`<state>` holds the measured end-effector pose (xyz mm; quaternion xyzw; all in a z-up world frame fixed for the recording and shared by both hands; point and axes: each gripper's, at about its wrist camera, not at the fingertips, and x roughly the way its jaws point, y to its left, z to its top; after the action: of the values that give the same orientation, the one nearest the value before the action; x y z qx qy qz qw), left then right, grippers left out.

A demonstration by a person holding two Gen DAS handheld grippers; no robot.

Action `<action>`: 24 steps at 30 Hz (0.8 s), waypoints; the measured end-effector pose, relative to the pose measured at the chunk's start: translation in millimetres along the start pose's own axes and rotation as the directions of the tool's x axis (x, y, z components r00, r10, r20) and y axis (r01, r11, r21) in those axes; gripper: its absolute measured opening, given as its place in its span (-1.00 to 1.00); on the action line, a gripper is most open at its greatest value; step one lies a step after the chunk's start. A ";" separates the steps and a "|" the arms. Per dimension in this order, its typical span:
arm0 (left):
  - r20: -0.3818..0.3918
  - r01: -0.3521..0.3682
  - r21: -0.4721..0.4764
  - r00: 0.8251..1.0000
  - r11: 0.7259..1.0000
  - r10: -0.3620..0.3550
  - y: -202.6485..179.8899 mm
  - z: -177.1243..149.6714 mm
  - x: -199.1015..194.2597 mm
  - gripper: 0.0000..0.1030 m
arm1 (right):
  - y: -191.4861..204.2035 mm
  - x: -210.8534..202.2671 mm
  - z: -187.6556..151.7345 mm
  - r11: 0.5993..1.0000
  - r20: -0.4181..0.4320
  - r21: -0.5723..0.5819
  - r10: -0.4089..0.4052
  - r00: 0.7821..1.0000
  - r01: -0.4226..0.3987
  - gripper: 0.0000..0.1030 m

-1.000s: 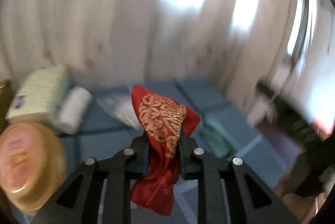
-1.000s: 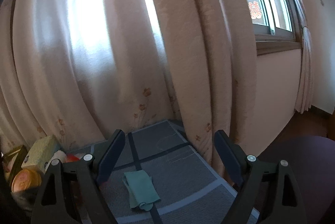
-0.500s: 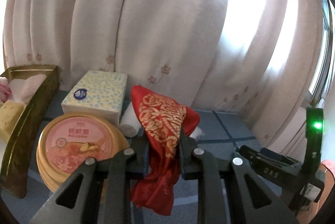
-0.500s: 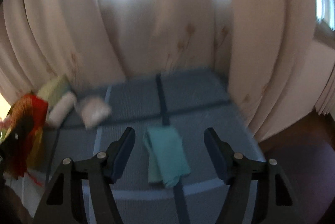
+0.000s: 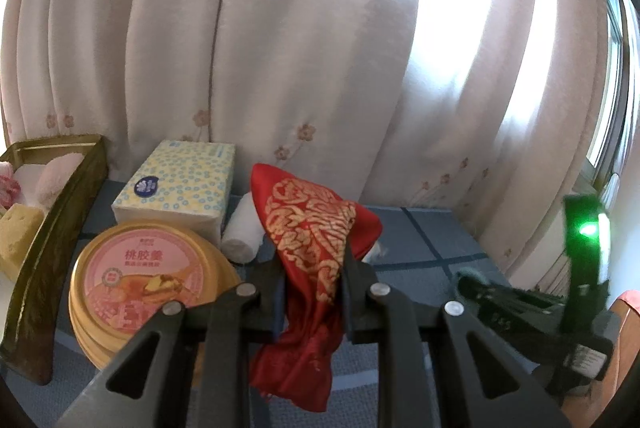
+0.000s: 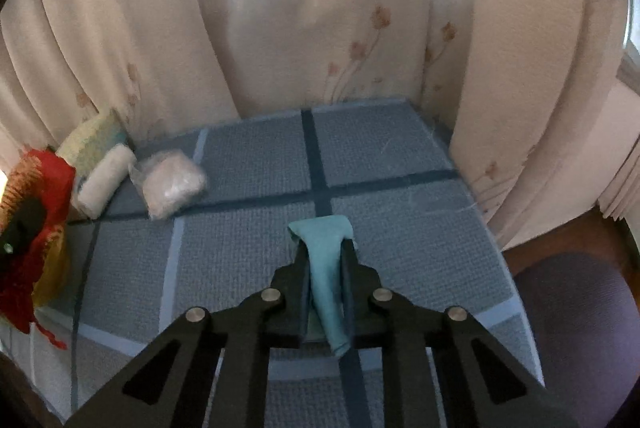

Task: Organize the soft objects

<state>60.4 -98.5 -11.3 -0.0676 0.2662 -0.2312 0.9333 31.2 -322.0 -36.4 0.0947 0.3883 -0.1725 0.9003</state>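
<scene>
left gripper point(image 5: 312, 268) clamped on red satin cloth with gold pattern point(image 5: 316, 228), held above blue grid mat point(image 6: 248, 164), right gripper point(image 6: 325, 268) pinched on folded teal cloth point(image 6: 324, 260), white rolled towel point(image 6: 105, 179) beside tissue pack point(image 5: 180, 180)

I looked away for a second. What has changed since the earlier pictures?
The right gripper came down and shut on the teal cloth, which lay free on the blue mat. The left gripper stays clamped on the red cloth.
</scene>
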 end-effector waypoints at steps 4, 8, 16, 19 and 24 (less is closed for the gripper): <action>0.006 -0.003 0.011 1.000 1.000 0.003 -1.5 -0.9 -0.9 -0.62 | 7.3 -30.3 -4.9 1.000 0.163 -0.003 -0.005 0.987 0.006 -0.73; 0.013 -0.005 0.014 1.000 1.000 0.005 -1.1 -1.6 -2.6 -0.62 | 18.8 -60.5 -13.8 1.000 0.334 0.015 -0.030 0.942 0.027 -0.72; 0.017 0.002 0.027 1.000 1.000 -0.002 0.4 -1.8 -6.1 -0.62 | 38.3 -92.7 -27.0 0.998 0.483 0.013 -0.061 0.873 0.063 -0.72; 0.020 0.001 0.034 1.000 0.999 -0.001 0.0 -1.7 -7.4 -0.62 | 43.2 -97.3 -32.6 0.998 0.509 0.005 -0.054 0.859 0.060 -0.72; 0.029 -0.001 0.051 1.000 0.999 -0.001 0.2 -2.5 -12.2 -0.62 | 52.0 -104.0 -40.1 0.998 0.525 -0.001 -0.050 0.850 0.060 -0.72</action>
<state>50.1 -92.6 -7.8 -0.0473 0.2466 -0.2368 0.9386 -42.0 -237.2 14.3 0.0249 0.1321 -0.2141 0.9675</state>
